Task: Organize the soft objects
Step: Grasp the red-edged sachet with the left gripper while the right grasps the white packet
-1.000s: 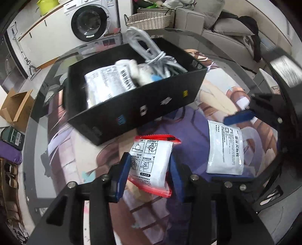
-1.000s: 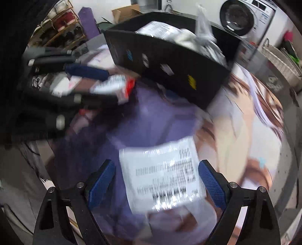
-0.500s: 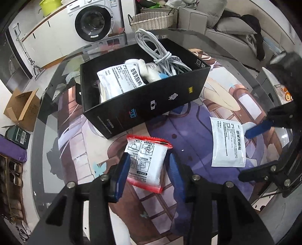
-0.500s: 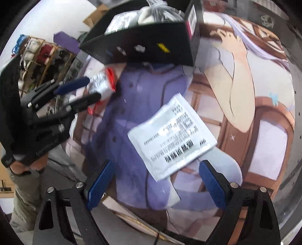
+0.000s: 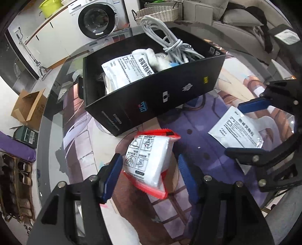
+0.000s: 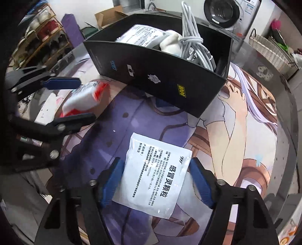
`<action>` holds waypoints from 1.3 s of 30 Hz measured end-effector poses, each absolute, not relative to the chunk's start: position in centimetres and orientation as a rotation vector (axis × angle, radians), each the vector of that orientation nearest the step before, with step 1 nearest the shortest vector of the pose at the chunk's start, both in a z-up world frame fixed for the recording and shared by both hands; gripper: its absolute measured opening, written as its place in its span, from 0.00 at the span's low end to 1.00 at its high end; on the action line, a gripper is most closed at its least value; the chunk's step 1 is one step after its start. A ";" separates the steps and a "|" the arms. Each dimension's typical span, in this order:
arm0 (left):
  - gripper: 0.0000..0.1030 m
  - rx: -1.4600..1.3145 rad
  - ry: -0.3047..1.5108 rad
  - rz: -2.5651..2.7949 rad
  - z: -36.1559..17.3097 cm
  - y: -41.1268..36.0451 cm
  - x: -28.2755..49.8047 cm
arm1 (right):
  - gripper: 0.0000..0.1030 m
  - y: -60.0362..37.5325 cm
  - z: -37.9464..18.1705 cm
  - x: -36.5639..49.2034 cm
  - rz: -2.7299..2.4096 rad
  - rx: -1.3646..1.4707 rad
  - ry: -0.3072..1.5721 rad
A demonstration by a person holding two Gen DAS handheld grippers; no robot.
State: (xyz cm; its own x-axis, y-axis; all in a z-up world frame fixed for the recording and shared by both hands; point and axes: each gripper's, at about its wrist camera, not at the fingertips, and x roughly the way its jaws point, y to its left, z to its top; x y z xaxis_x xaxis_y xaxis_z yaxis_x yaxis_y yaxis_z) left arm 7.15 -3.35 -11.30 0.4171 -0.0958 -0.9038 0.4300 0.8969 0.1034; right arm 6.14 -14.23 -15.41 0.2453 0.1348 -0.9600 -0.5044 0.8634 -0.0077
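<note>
A red-edged white packet [image 5: 149, 160] lies on the printed mat between the fingers of my open left gripper [image 5: 149, 175]; it also shows in the right wrist view [image 6: 85, 99]. A flat white sachet [image 6: 156, 177] lies between the fingers of my open right gripper [image 6: 156, 181], which straddles it; the sachet also shows in the left wrist view [image 5: 236, 132]. Whether the pads touch either packet I cannot tell. A black box [image 5: 169, 94] stands behind, holding a white sachet [image 5: 128, 67], a white cloth [image 5: 156, 58] and a coiled white cable [image 5: 169, 43].
The round glass table [image 5: 49, 120] carries a printed mat [image 6: 236, 132]. Beyond it are a washing machine [image 5: 96, 18], a wicker basket [image 5: 156, 13], a sofa [image 5: 236, 17], a cardboard box [image 5: 28, 107] on the floor and a shoe rack [image 6: 43, 39].
The right gripper has come down over the flat sachet and narrowed, its fingers now close to the sachet's sides. The left gripper has opened wider around the red-edged packet.
</note>
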 end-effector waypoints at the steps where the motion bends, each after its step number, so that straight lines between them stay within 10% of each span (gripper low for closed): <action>1: 0.60 0.352 1.096 -0.334 -11.4 -3.4 7.3 | 0.70 -14.4 -15.4 6.1 0.455 -0.345 1.249; 15: 0.61 0.327 1.109 -0.353 -12.2 -2.9 8.0 | 0.81 -15.6 -14.6 4.9 0.428 -0.371 1.292; 18: 0.43 0.247 1.118 -0.396 -12.3 -2.3 8.0 | 0.69 -15.6 -14.5 4.5 0.467 -0.387 1.265; 25: 0.40 0.264 1.112 -0.406 -12.3 -2.6 7.7 | 0.30 -14.2 -13.7 3.7 0.543 -0.401 1.225; 39: 0.41 0.217 1.008 -0.398 -8.6 -2.8 7.5 | 0.26 -14.8 -9.9 3.9 0.554 -0.313 1.114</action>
